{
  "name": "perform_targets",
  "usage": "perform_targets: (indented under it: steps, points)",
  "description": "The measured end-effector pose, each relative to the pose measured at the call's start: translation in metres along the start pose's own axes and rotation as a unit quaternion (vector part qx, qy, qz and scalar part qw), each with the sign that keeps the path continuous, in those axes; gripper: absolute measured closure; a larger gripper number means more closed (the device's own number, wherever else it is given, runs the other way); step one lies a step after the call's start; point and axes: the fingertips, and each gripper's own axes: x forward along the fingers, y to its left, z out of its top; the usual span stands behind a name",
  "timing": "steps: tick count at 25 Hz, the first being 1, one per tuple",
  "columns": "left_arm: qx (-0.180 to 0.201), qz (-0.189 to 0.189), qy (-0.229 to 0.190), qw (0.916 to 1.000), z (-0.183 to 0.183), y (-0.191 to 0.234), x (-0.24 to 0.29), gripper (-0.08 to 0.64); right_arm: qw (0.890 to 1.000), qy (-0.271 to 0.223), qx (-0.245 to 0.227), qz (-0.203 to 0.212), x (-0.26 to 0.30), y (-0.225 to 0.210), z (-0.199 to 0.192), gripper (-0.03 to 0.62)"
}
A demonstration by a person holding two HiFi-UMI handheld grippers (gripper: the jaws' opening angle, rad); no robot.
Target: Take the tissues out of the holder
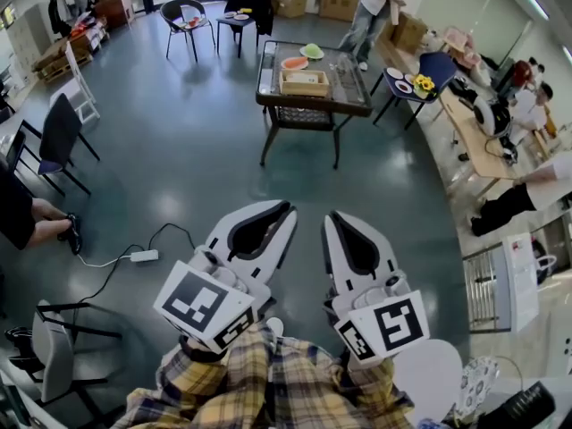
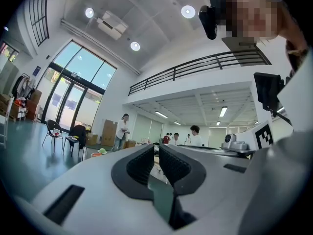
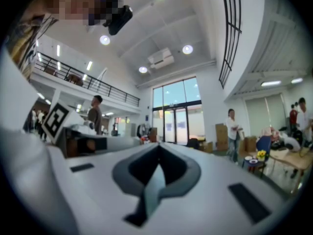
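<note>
Both grippers are held up in front of the person's plaid sleeves, high over the grey-green floor. My left gripper has its jaws shut with nothing between them; its own view shows the ribbed pads almost touching. My right gripper is also shut and empty, and its tips meet in its own view. Far ahead stands a dark glass-topped table with a wooden box and coloured dishes on it. I cannot make out any tissues or tissue holder at this distance.
A white power strip with its cable lies on the floor at the left. Black chairs stand at the left and back. A seated person's hand shows at the left edge. Tables and people line the right side. A white round table is near my right.
</note>
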Motion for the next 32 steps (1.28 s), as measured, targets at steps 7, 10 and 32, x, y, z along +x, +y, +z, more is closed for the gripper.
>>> perform_targets:
  steps: [7, 10, 32]
  points:
    - [0.007, 0.009, 0.002, 0.9999, -0.003, -0.008, 0.000, 0.509, 1.000, 0.006, 0.001, 0.013, -0.002, 0.001, -0.003, 0.583]
    - [0.008, 0.013, 0.001, 0.9999, -0.003, -0.005, 0.004, 0.509, 1.000, 0.007, 0.005, 0.018, 0.002, -0.002, -0.006, 0.583]
    - [0.011, -0.007, 0.012, 0.9998, 0.009, 0.139, 0.133, 0.509, 1.000, 0.004, 0.008, 0.005, 0.167, -0.096, -0.009, 0.583]
